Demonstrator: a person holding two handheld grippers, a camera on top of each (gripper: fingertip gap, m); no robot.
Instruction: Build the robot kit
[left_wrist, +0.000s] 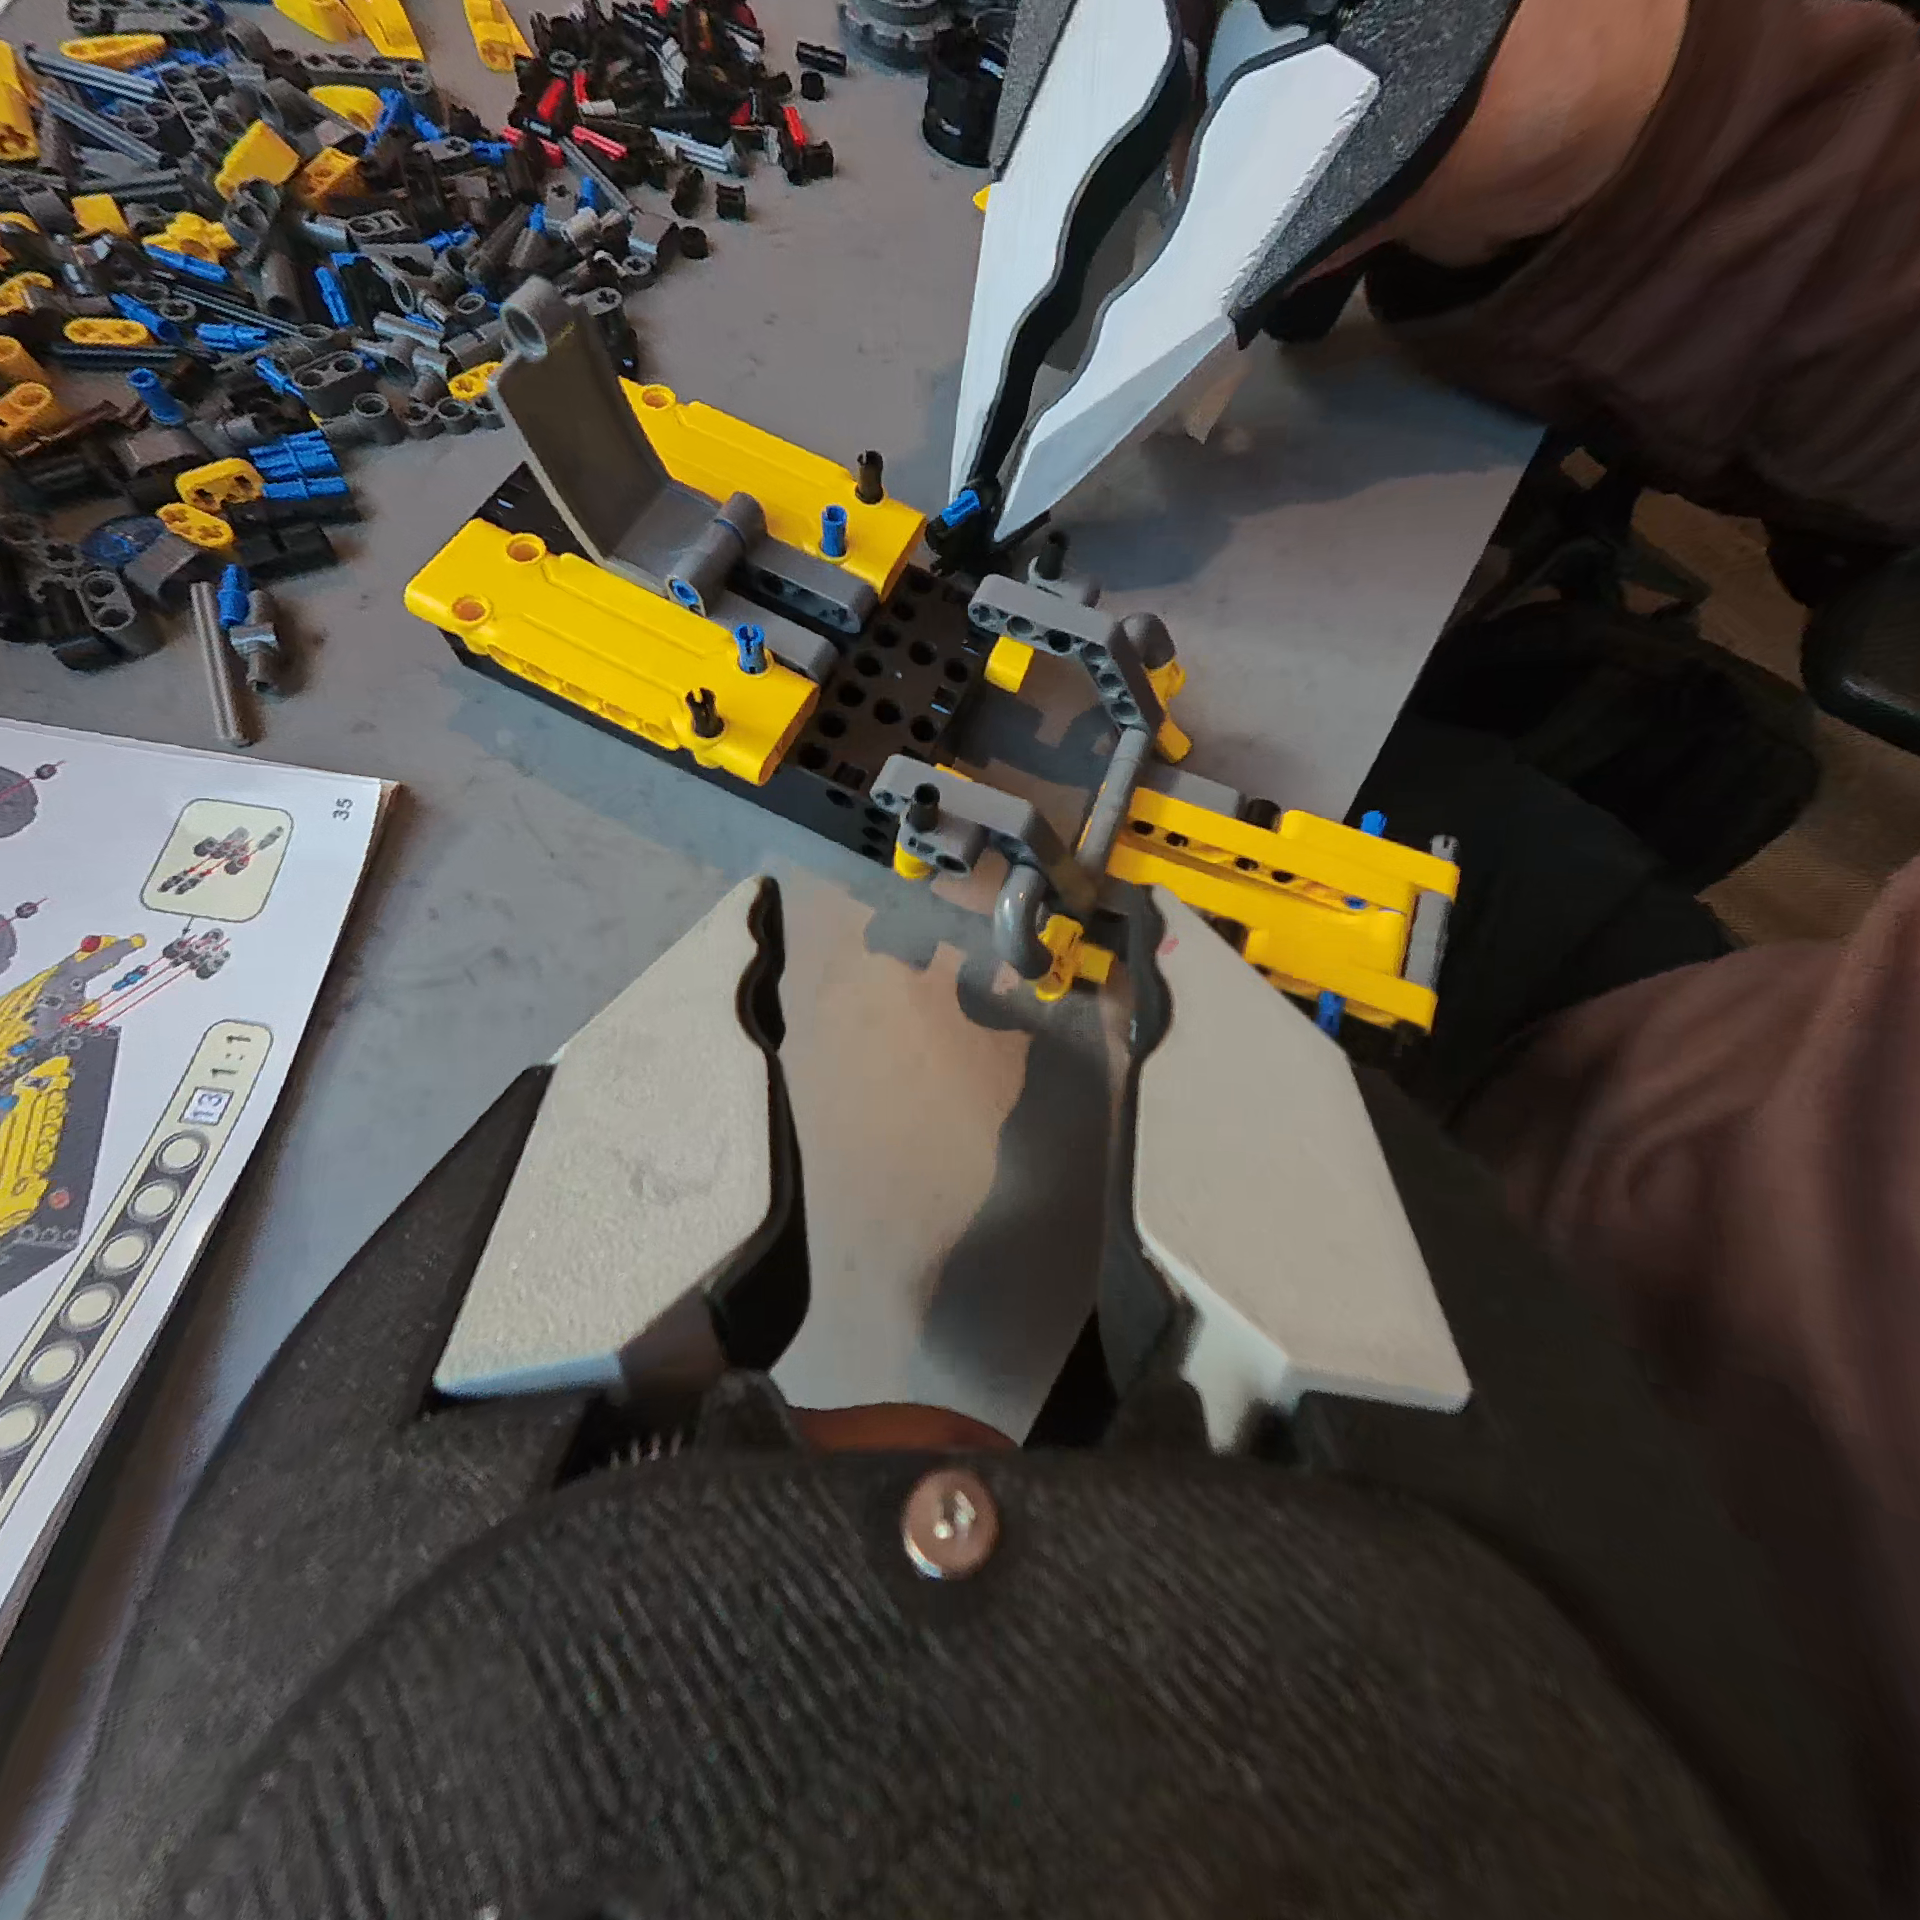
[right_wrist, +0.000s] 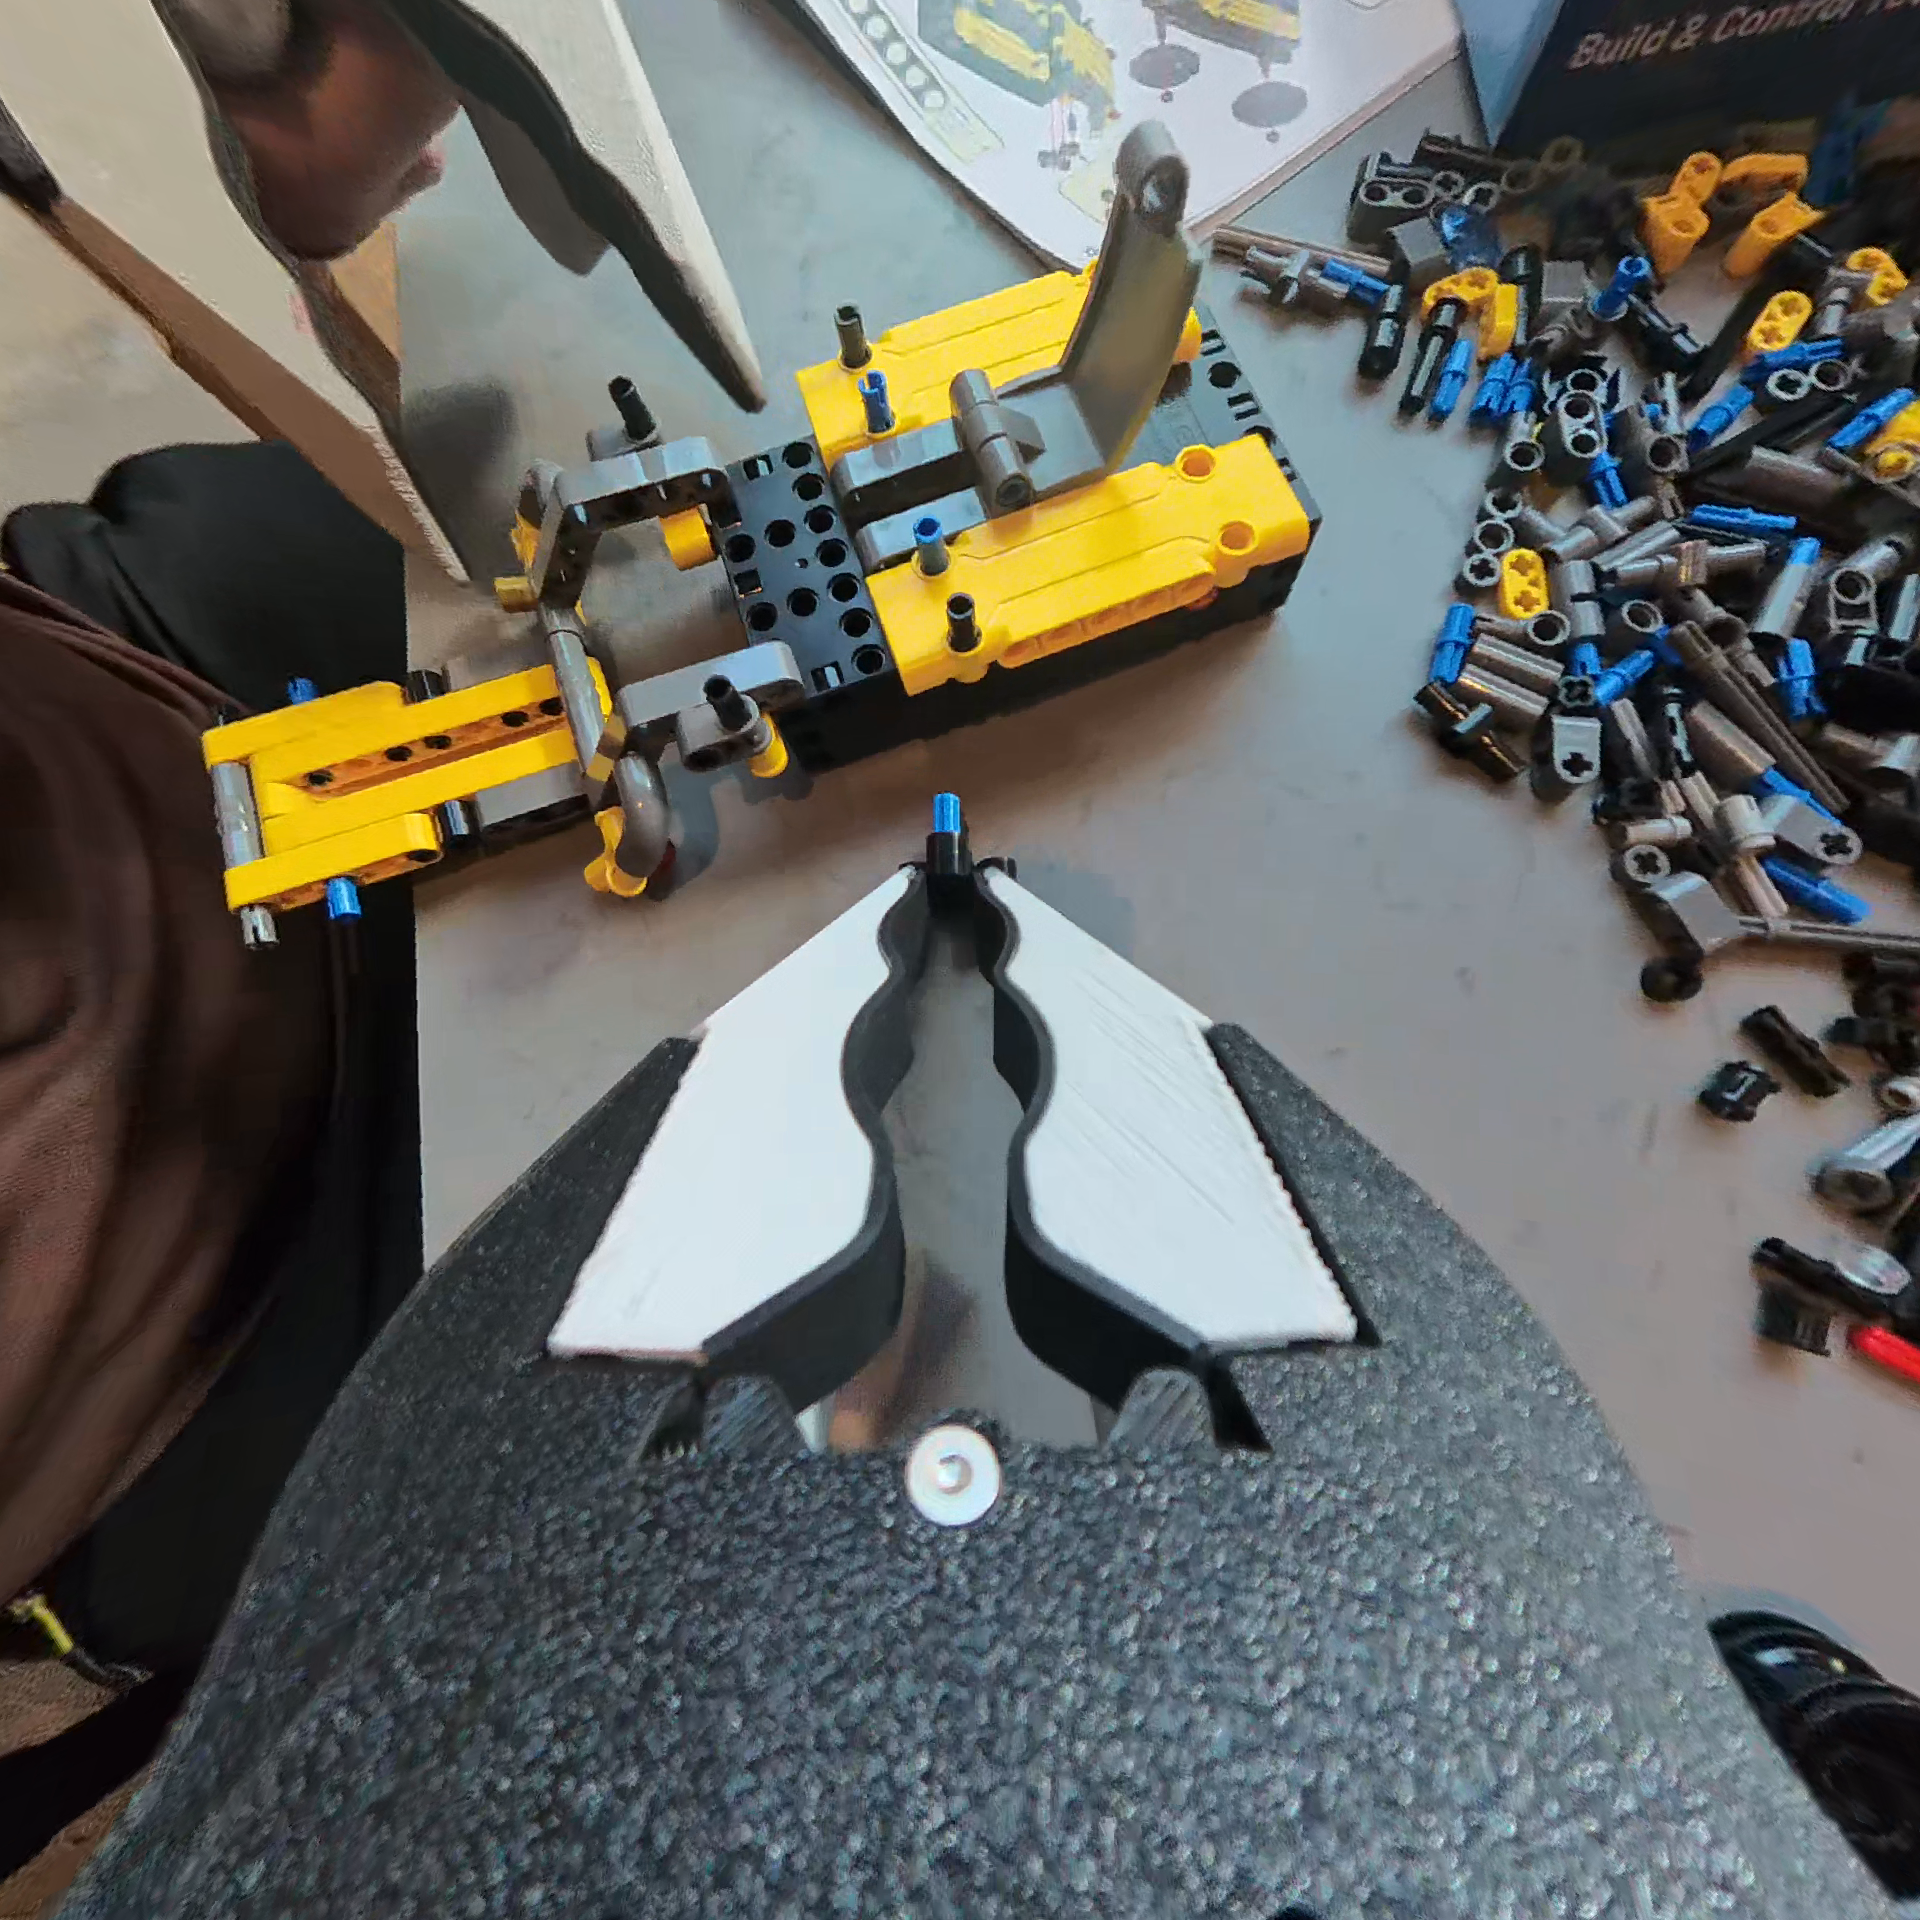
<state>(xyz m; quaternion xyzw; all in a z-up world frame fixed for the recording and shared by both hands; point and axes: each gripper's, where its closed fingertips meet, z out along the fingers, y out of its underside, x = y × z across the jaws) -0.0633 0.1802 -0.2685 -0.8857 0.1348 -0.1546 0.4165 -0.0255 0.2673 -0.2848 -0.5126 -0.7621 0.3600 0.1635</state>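
Pinching a blue-black pin (right_wrist: 943, 831) at its tips, the right gripper (right_wrist: 948, 883) hovers beside the model (right_wrist: 1049, 561); the left gripper (left_wrist: 951, 914) gapes wide, empty, at the model's boom (left_wrist: 1288, 883).

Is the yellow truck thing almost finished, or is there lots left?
Partly built: the yellow and black model already has its base, panels and grey seat piece. The right gripper holds a small black and blue pin. A big pile of loose pieces remains, so probably lots left.
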